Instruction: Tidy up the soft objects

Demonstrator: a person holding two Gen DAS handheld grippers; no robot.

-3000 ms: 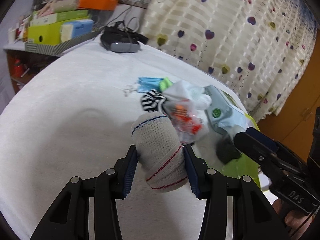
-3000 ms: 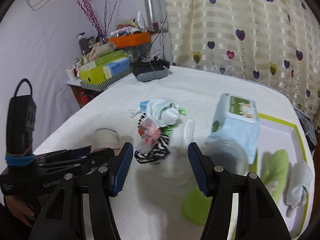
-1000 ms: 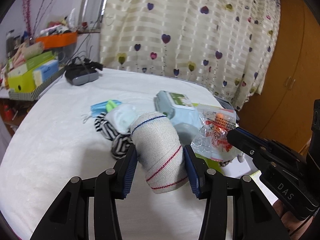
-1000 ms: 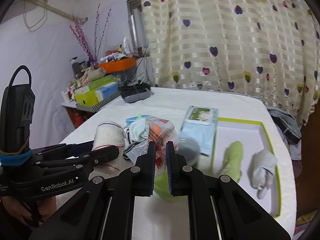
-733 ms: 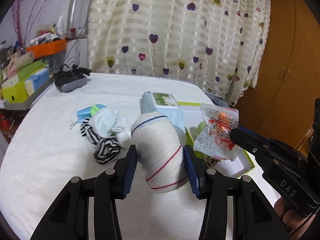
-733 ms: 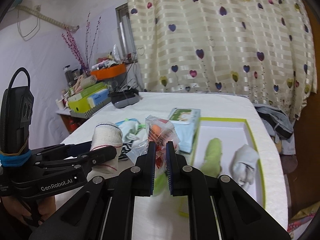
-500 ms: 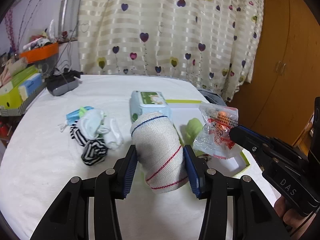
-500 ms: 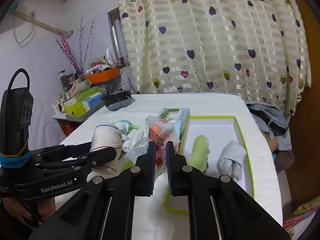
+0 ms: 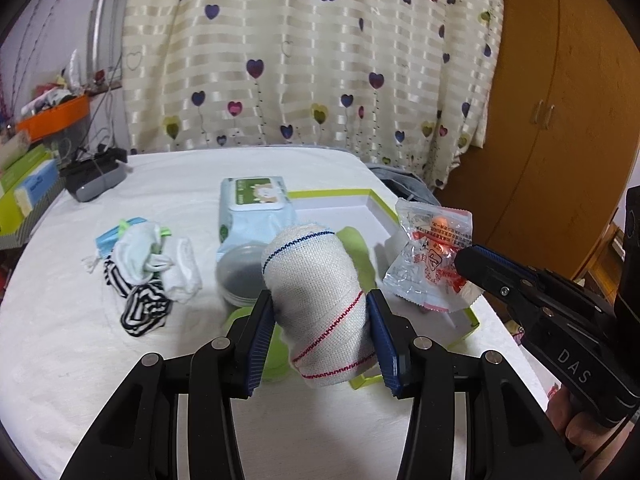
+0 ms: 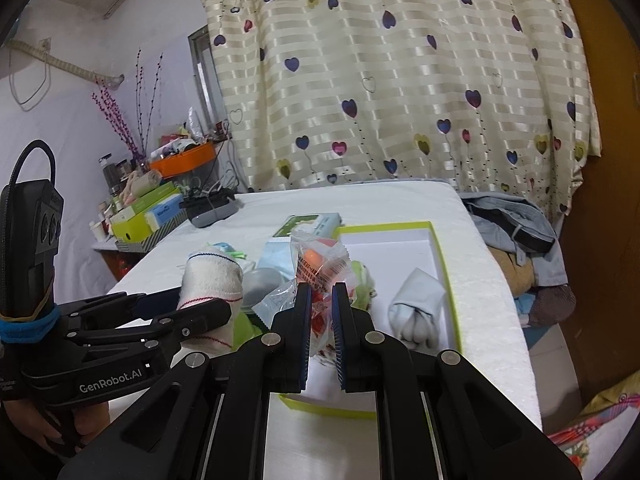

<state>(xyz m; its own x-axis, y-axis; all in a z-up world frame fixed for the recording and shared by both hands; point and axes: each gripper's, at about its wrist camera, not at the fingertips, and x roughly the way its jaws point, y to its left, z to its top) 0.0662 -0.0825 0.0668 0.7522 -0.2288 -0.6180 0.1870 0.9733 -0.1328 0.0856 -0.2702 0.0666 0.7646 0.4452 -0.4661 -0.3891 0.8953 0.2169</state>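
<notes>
the bandage roll [image 9: 320,300] is clamped in the left claw [image 9: 320,336], the packet [image 10: 320,272] pinched in the right claw [image 10: 320,320], both in the air near the tray [image 10: 440,248]. two soft things lie in it already (a green one, a white one); socks [image 9: 140,272] and wipes [image 9: 256,208] wait on the counter [image 9: 60,340].

Both tools are matte black plastic with silver screws at the finger joints and ribbed blue pads [image 9: 256,344]. The left gripper [image 10: 200,312] reads "GenRobot.AI" in white along its side, with a blue band behind. The right gripper [image 9: 464,260] is marked "DAS".
</notes>
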